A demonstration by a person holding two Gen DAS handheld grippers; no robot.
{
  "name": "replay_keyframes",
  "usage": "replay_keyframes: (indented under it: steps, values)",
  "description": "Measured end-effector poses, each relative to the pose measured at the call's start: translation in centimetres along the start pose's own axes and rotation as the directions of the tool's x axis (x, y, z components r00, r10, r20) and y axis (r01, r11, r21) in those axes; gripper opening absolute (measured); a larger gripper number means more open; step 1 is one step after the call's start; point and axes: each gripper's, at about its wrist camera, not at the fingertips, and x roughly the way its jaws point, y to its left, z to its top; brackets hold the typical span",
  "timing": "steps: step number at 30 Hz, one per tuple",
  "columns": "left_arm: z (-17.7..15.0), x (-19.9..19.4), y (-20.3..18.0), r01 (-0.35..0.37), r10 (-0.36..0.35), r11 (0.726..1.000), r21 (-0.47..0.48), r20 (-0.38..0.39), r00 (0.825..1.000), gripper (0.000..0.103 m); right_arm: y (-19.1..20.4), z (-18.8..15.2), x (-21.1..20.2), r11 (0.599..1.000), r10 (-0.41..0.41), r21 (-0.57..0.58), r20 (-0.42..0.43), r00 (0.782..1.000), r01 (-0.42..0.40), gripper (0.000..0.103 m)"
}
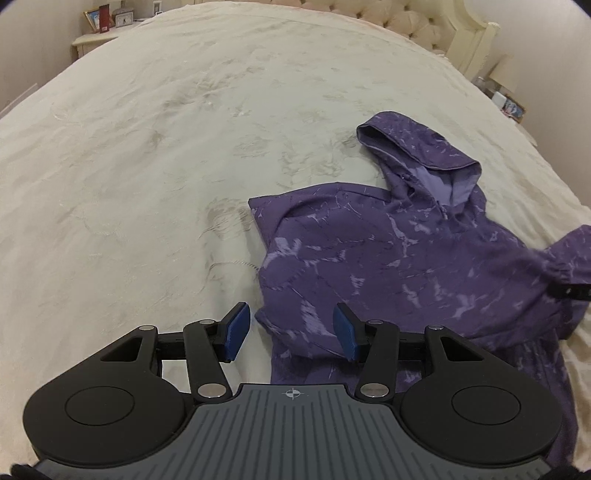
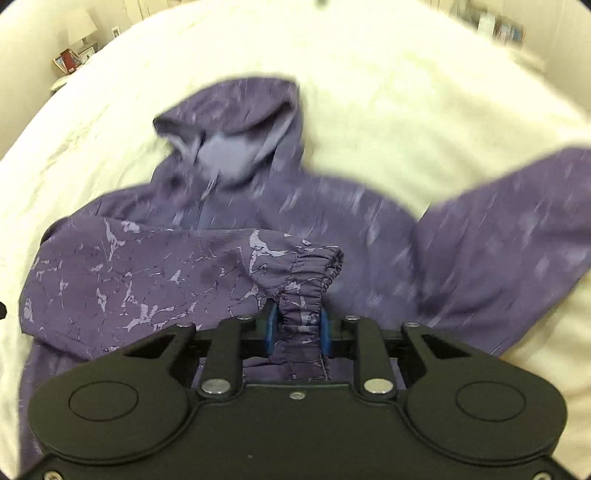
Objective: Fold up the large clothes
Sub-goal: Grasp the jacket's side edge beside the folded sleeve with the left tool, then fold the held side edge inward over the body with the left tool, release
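A purple hooded jacket of thin fabric with a pale marbled print [image 1: 388, 258] lies spread on a wide bed covered by a cream embroidered bedspread [image 1: 147, 166]. In the left wrist view the jacket fills the lower right of the frame, its hood [image 1: 421, 155] pointing toward the upper right, where a cream tufted headboard [image 1: 406, 22] stands. A folded edge of the jacket body runs down the middle of the frame.

The left tool [image 1: 291, 336] hangs at the lower centre of that view, its blue-padded jaws spread apart with nothing between them. The right-hand pad sits over the jacket's folded edge and the left-hand pad over bare bedspread; whether either touches the cloth I cannot tell.

In the right wrist view, which is blurred in its upper half, the jacket occupies the centre. The right tool [image 2: 297, 328] at the lower centre is pinching the gathered elastic cuff [image 2: 314, 273] of one sleeve [image 2: 147, 277], the bunched fabric squeezed between its two blue pads. That sleeve lies across the jacket's front, stretching toward the left of the frame. The other sleeve [image 2: 517, 229] extends out to the right edge of the frame over the bedspread.

A small nightstand with picture frames [image 1: 99, 22] stands at the upper left of the left wrist view.
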Motion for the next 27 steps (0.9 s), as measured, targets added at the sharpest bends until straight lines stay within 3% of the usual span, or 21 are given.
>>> replay_keyframes:
  steps: [4, 9, 13, 14, 15, 16, 18, 22, 25, 27]
  values:
    - [0.7, 1.3, 0.0, 0.033, -0.033, 0.999, -0.009, -0.009, 0.999, 0.048, -0.9, 0.7, 1.1, 0.999, -0.022, 0.025, -0.041, 0.999, 0.023, 0.032]
    - [1.7, 3.3, 0.4, 0.055, -0.055, 0.998, -0.012, -0.026, 0.998, 0.048, -1.2, -0.3, 3.9, 0.985, -0.169, -0.014, -0.131, 0.977, 0.169, 0.032]
    - [1.7, 5.1, 1.0, 0.101, -0.101, 0.995, -0.012, -0.063, 0.993, 0.046, -1.8, -0.7, 4.2, 0.99, -0.131, 0.031, -0.164, 0.978, 0.137, 0.039]
    - [1.5, 5.2, 1.2, 0.134, -0.134, 0.991, -0.011, -0.069, 0.989, 0.039, -1.8, -0.7, 4.2, 0.99, -0.131, 0.028, -0.17, 0.977, 0.138, 0.039]
    - [1.2, 5.3, 1.2, 0.171, -0.17, 0.985, 0.001, -0.069, 0.983, 0.021, -1.7, -0.8, 4.1, 0.99, -0.131, 0.03, -0.174, 0.976, 0.139, 0.042]
    - [0.8, 5.1, 1.0, 0.165, -0.163, 0.986, 0.028, -0.064, 0.985, 0.018, -1.6, -0.7, 3.8, 0.989, -0.134, 0.034, -0.173, 0.976, 0.142, 0.051]
    - [-0.1, 4.7, 0.9, 0.142, -0.14, 0.989, 0.04, -0.057, 0.989, 0.013, -1.1, -0.5, 2.9, 0.986, -0.154, 0.047, -0.149, 0.977, 0.162, 0.062]
    - [-1.6, 3.8, 2.2, 0.138, -0.14, 0.989, -0.059, -0.034, 0.99, 0.01, 1.1, 0.5, 0.6, 0.981, -0.185, 0.043, -0.065, 0.981, 0.188, 0.063]
    - [-1.7, 3.5, 2.3, 0.149, -0.15, 0.986, -0.069, -0.011, 0.989, 0.01, 4.0, 2.2, -0.6, 0.991, -0.136, -0.007, 0.008, 0.991, 0.136, 0.064]
    - [-1.4, 3.6, 2.4, 0.155, -0.157, 0.984, -0.088, -0.01, 0.988, 0.01, 6.6, 3.7, -0.7, 0.997, -0.054, -0.052, 0.035, 0.998, 0.056, 0.064]
